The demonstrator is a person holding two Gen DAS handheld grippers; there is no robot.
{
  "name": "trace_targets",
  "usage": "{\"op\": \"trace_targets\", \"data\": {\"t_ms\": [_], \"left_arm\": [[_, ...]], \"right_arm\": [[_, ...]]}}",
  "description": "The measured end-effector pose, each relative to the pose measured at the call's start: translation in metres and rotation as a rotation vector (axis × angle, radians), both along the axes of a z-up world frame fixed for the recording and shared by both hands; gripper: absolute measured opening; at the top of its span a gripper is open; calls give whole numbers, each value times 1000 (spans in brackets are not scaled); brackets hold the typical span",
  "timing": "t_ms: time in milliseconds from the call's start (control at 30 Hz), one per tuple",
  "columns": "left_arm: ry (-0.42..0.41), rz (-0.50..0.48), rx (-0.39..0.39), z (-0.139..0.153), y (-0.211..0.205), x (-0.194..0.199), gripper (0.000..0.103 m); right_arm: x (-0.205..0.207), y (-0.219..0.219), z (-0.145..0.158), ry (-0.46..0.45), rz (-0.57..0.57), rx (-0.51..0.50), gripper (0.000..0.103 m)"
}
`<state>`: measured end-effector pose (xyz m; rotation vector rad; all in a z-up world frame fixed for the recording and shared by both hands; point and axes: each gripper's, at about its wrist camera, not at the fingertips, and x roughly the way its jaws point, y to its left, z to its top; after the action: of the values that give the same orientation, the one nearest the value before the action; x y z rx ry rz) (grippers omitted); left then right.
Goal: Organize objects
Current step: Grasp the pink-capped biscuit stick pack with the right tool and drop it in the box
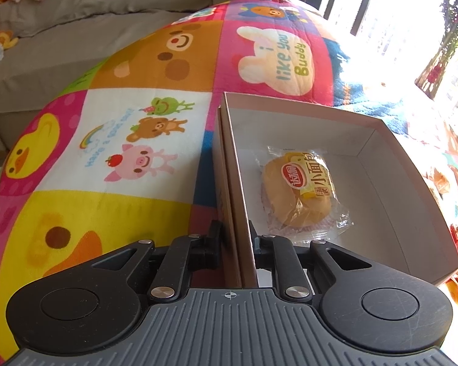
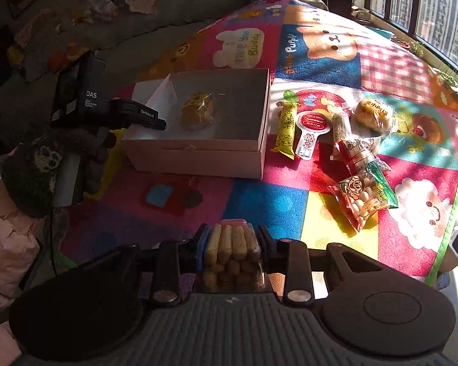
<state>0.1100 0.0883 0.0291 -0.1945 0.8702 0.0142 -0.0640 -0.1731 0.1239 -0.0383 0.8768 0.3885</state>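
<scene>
While clamped on the box [image 1: 345,128] wall at lower centre, left gripper [image 1: 235,238] faces a wrapped bun [image 1: 299,192] inside | Right view: right gripper [image 2: 232,241] grips a biscuit pack [image 2: 231,250], lower centre; snacks [image 2: 345,152] lie right of box on the mat [image 2: 290,198].

My left gripper [image 1: 235,238] has a grey ribbed base with a small crosshair mark, two round black caps at its sides, and black link arms pinned with silver screws that lead to black fingers [image 1: 214,234]. My right gripper [image 2: 232,241] has the same build, with a blue pad on one of its fingers [image 2: 202,245]. Seen from the right wrist, the left one's black housing carries white lettering, "DAS".
</scene>
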Motion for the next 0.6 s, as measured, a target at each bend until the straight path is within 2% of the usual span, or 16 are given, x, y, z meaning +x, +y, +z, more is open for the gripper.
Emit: {"op": "trace_targets", "data": {"t_ms": [200, 333, 367, 400, 433, 500, 600], "left_arm": [[2, 3, -6, 1, 1, 0, 17], [9, 0, -8, 1, 1, 0, 18], [9, 1, -9, 1, 1, 0, 18], [10, 3, -9, 1, 1, 0, 18], [11, 3, -10, 1, 0, 1, 18], [11, 7, -12, 2, 0, 0, 18], [12, 4, -11, 2, 0, 0, 18]], "right_arm": [[21, 20, 43, -136, 45, 19, 31], [55, 38, 64, -221, 64, 54, 30], [64, 43, 68, -240, 67, 54, 26], [75, 48, 73, -261, 69, 51, 11], [86, 54, 80, -290, 61, 51, 1], [99, 60, 90, -364, 48, 46, 1], [113, 58, 89, -350, 19, 71, 2]]}}
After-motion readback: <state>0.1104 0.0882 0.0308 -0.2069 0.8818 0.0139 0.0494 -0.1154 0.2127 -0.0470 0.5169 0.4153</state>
